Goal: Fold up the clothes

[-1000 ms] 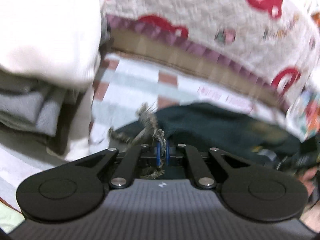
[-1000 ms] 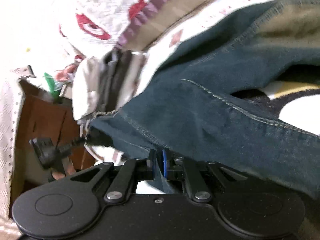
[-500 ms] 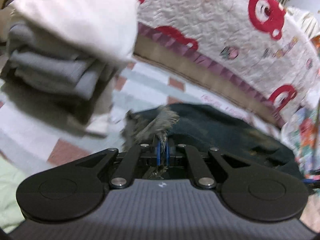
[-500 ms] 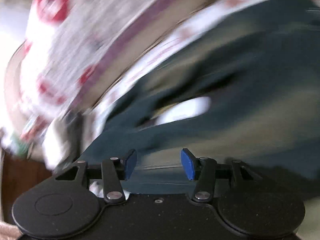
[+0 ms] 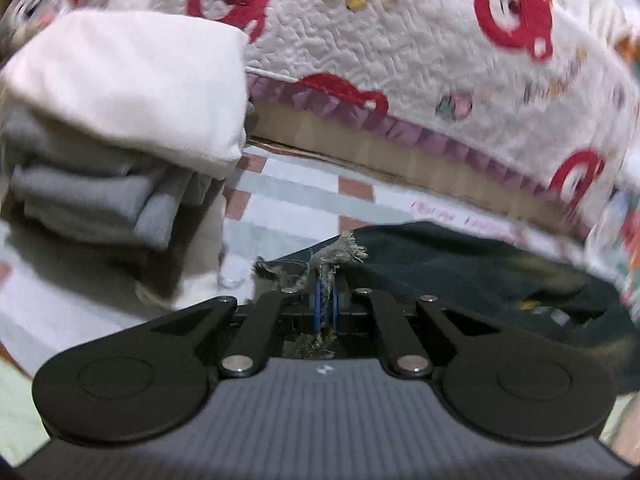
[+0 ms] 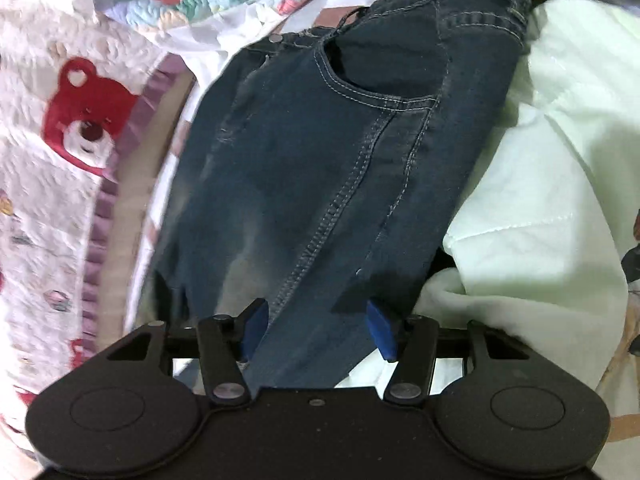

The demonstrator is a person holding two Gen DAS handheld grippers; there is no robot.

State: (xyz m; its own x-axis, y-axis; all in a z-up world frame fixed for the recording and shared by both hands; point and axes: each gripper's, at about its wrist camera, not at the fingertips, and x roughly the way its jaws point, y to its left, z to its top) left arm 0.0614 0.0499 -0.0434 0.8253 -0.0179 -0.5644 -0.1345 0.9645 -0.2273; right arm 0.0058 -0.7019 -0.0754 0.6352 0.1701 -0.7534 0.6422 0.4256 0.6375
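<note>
The jeans (image 6: 320, 152) run lengthwise away from the right gripper (image 6: 318, 330), whose just-opened fingers straddle the near leg unpressed, while the left gripper (image 5: 326, 306) clenches the frayed hem (image 5: 336, 252)

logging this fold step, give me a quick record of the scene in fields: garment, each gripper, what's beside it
garment: dark jeans, laid out flat, waistband and pocket at the far end
left gripper: shut on the frayed hem of the jeans
right gripper: jaws have just been opening, pads clear of the denim lying between them
folded pile: white piece on top of grey ones, left of the hem
backdrop: bear-print quilt
</note>
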